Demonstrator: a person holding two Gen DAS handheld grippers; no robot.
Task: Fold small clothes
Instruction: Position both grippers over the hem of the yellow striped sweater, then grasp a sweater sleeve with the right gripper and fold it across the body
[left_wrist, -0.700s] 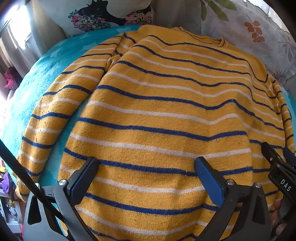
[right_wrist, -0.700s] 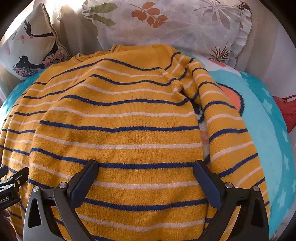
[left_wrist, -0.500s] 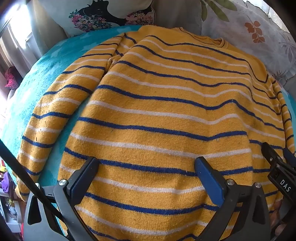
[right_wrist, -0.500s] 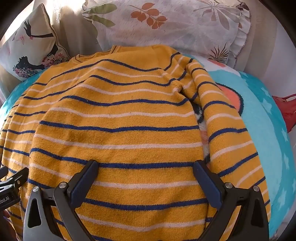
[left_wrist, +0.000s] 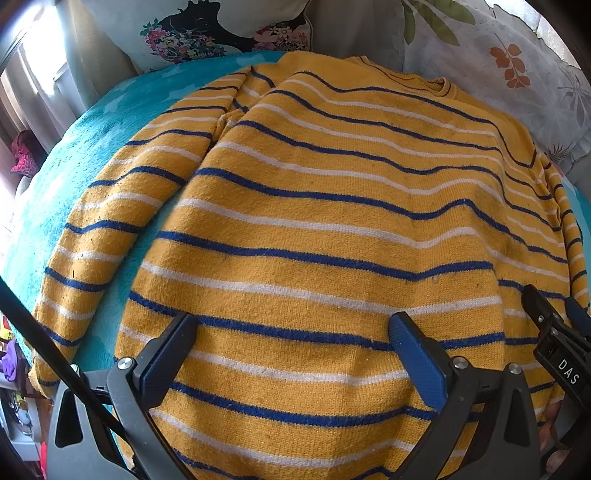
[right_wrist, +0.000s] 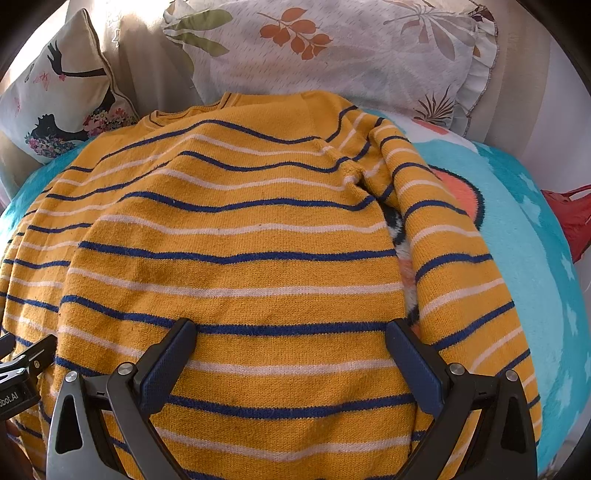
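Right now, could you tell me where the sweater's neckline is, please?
The neckline is at the sweater's far edge in both wrist views, just below the leaf-print pillow, with the silhouette cushion on its left.

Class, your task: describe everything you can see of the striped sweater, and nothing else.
The striped sweater is a mustard-yellow knit with thin blue and white stripes and a ribbed round collar. It lies spread flat and unfolded on a turquoise blanket, collar toward the pillows, both long sleeves angled down alongside the body. The fabric is slightly rippled. The open left gripper and right gripper hover over its lower part, gripping nothing.
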